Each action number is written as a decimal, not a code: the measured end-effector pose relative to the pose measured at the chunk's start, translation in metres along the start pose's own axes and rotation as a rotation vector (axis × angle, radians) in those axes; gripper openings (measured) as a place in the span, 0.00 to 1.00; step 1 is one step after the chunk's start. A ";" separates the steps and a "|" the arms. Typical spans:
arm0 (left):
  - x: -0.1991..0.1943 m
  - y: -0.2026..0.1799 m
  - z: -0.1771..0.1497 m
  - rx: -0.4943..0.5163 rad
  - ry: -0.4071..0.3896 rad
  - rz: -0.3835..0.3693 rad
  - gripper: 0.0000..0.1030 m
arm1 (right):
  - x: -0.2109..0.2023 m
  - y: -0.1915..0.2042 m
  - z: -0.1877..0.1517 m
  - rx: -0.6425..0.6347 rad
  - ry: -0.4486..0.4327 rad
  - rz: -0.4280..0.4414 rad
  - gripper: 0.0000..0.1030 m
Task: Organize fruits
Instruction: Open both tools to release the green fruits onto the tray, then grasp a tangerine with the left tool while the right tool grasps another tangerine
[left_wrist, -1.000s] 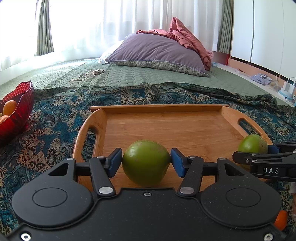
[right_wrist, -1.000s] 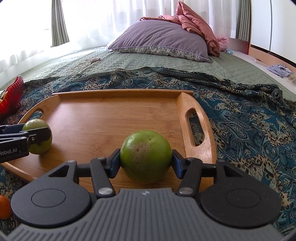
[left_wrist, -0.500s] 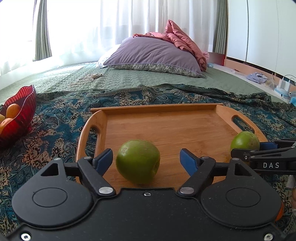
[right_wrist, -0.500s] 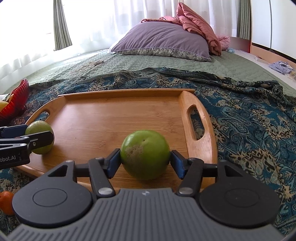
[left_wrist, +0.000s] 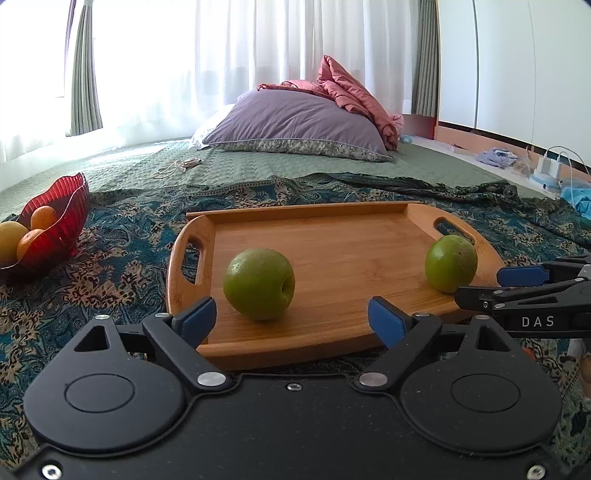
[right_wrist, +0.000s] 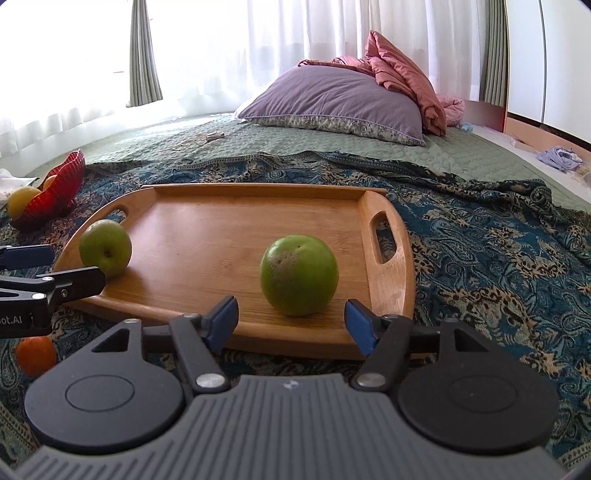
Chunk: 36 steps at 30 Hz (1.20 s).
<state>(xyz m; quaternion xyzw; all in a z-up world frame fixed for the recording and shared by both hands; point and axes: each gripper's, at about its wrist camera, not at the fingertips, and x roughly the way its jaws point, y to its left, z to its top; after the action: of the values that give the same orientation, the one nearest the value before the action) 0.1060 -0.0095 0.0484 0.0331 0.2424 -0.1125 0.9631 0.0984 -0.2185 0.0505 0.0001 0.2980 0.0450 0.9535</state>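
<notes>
Two green fruits rest on a wooden tray (left_wrist: 332, 229) (right_wrist: 207, 221) on the patterned bedspread. The left green fruit (left_wrist: 259, 283) (right_wrist: 105, 248) sits near the tray's front left. My left gripper (left_wrist: 291, 318) has drawn back from it; its jaws are opening, nothing touches the blue pads. The right green fruit (right_wrist: 299, 275) (left_wrist: 450, 263) sits near the tray's right handle. My right gripper (right_wrist: 291, 324) stands just behind it, jaws opening and clear of the fruit. Each gripper shows at the edge of the other's view.
A red glass bowl (left_wrist: 55, 221) (right_wrist: 59, 184) with oranges and a yellow fruit stands left of the tray. A loose orange (right_wrist: 35, 354) lies on the bedspread near the tray's front left. A purple pillow (left_wrist: 295, 125) and a pink blanket lie at the far end of the bed.
Both grippers let go of their green fruits, opened wide and pulled back toward the tray's front edge. The fruits stay on the tray.
</notes>
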 end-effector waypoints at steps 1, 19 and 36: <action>-0.004 -0.001 -0.002 0.000 -0.004 -0.001 0.87 | -0.003 0.002 -0.002 -0.011 -0.006 0.000 0.76; -0.048 0.000 -0.048 -0.013 0.009 0.018 0.91 | -0.053 0.020 -0.051 -0.053 -0.089 0.046 0.81; -0.052 0.008 -0.061 -0.030 0.040 0.022 0.83 | -0.062 0.012 -0.076 -0.069 -0.041 0.049 0.80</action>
<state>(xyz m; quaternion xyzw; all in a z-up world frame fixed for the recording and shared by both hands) 0.0353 0.0164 0.0200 0.0236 0.2627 -0.0974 0.9597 0.0031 -0.2139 0.0235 -0.0247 0.2766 0.0786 0.9574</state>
